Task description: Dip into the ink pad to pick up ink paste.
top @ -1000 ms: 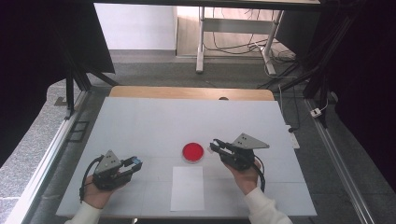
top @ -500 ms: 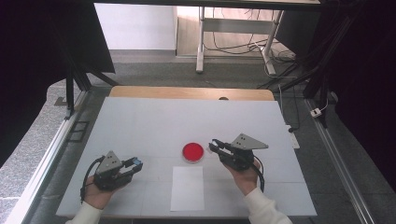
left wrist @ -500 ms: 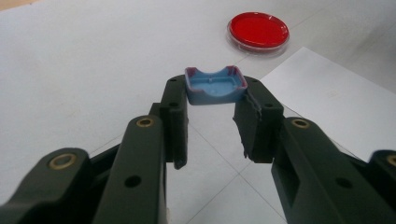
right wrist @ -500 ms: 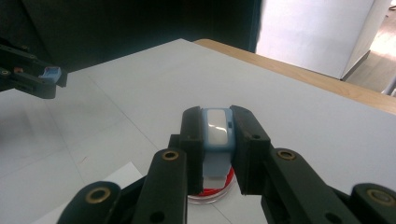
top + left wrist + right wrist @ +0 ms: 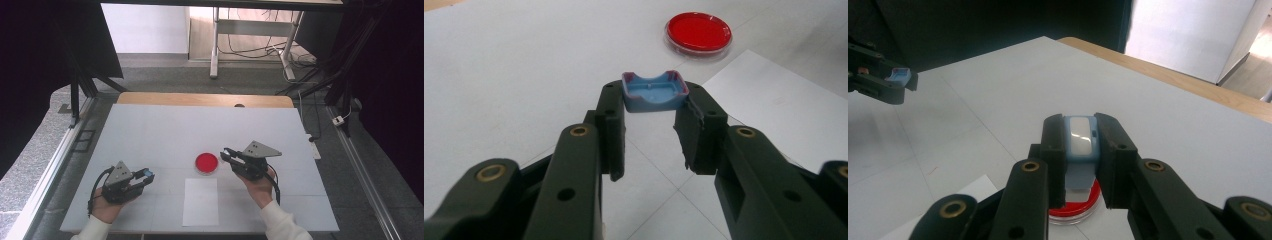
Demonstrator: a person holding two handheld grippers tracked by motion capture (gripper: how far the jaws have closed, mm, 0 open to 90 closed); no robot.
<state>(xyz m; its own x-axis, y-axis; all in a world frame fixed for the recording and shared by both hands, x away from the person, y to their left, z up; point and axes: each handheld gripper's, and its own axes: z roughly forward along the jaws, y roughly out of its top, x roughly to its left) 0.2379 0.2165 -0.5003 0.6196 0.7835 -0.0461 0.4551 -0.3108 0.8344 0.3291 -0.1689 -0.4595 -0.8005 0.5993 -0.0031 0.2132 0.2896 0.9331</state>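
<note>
nothing has visibly shifted since the earlier frames; both hands sit where they were. at the left of the high view, the left hand-held gripper [image 5: 144, 176] rests low over the white surface [image 5: 165, 130], its jaws closed onto a small blue cap [image 5: 654, 91] with reddish edges, pinched at the very tips with its hollow side facing the camera in the left gripper view. just ahead and to its right lies a white sheet of paper [image 5: 201, 201], and beyond the sheet's far edge stands a round red dish [image 5: 206, 162], a shallow clear one with red filling. to the right of the dish, the right hand-held gripper [image 5: 226, 153] points toward it, jaws clamped on a small blue-and-white case [image 5: 1081, 137] held upright between the pads. in the right gripper view the case hangs just above the near rim of the dish, not clearly touching it.
</note>
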